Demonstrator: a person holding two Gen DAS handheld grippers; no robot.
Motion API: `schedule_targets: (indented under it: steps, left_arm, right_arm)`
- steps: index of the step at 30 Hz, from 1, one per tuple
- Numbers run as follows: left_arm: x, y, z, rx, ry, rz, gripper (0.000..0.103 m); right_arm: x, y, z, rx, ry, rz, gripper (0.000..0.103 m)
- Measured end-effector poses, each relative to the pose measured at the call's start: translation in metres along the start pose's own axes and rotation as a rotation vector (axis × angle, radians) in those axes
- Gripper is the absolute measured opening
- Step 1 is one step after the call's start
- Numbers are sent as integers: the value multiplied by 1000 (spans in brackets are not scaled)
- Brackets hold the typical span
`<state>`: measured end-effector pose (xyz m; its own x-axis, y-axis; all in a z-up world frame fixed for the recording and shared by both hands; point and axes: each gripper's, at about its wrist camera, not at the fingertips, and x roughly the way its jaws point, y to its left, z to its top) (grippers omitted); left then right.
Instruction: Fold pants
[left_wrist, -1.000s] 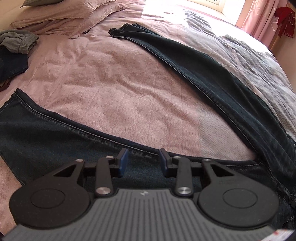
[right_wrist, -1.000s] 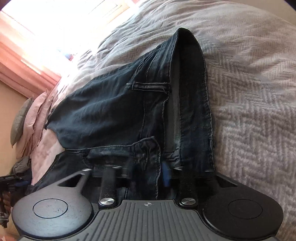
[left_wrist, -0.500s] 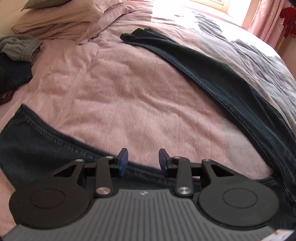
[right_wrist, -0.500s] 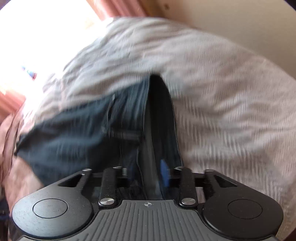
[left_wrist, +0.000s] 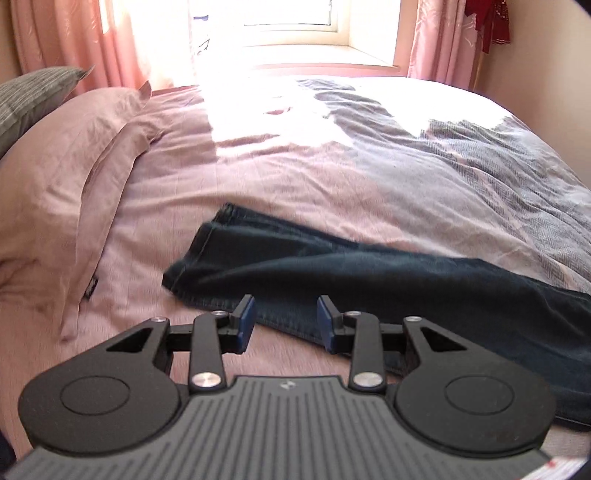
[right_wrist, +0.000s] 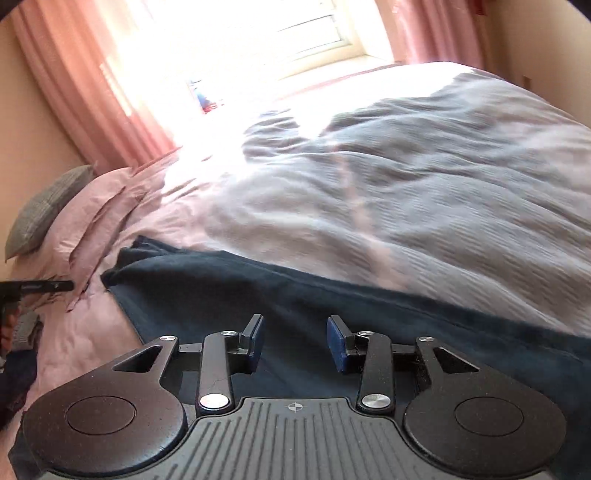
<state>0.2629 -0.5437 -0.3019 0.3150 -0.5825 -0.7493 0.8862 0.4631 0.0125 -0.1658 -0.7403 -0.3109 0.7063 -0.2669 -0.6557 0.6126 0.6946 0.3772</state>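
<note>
Left wrist: pants (left_wrist: 369, 280) lengthwise, hems leftward

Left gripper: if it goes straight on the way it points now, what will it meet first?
Most likely the dark jeans: the leg lies right ahead of the left gripper, whose open jaws hold nothing. The pink bed cover comes only beyond. Depth is hard to judge here.

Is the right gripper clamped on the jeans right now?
No, the right gripper has its blue pads apart with nothing pinched between them, and the jeans lie flat on the bed beneath it.
</note>
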Motion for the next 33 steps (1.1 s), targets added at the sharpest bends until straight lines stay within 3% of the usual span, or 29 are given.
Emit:
schedule_targets:
  steps: [5,8,12,18,25,28,29,30,33]
  left_arm:
    - [63,22,40,24,14,9,31]
    - [98,31,53,66,27,21,31]
    - [139,49,59,92,48,36,31]
    - [182,69,66,101,61,31,31]
    - [212,70,67,122,79,29,30]
    - [210,71,65,134,53,25,13]
    - [208,70,64,148,36,24,6]
    - [204,70,64,158,16,24,6]
    - [193,75,68,134,-64,28,6]
  right_arm:
    - [122,75,55,-76,-5,61,35]
    - [186,97,74,-146,30,84,35]
    - [246,99,72,-184,123,84,35]
    - [279,95,62,-200,185,112,35]
    - [303,104,64,-262,195,165,35]
    - [310,109,62,-297,203,201,34]
    - [312,111,61,-304,204,217,23]
    - [313,111,60,-308,211,246,0]
    - [312,116,58,-373,183,243,0]
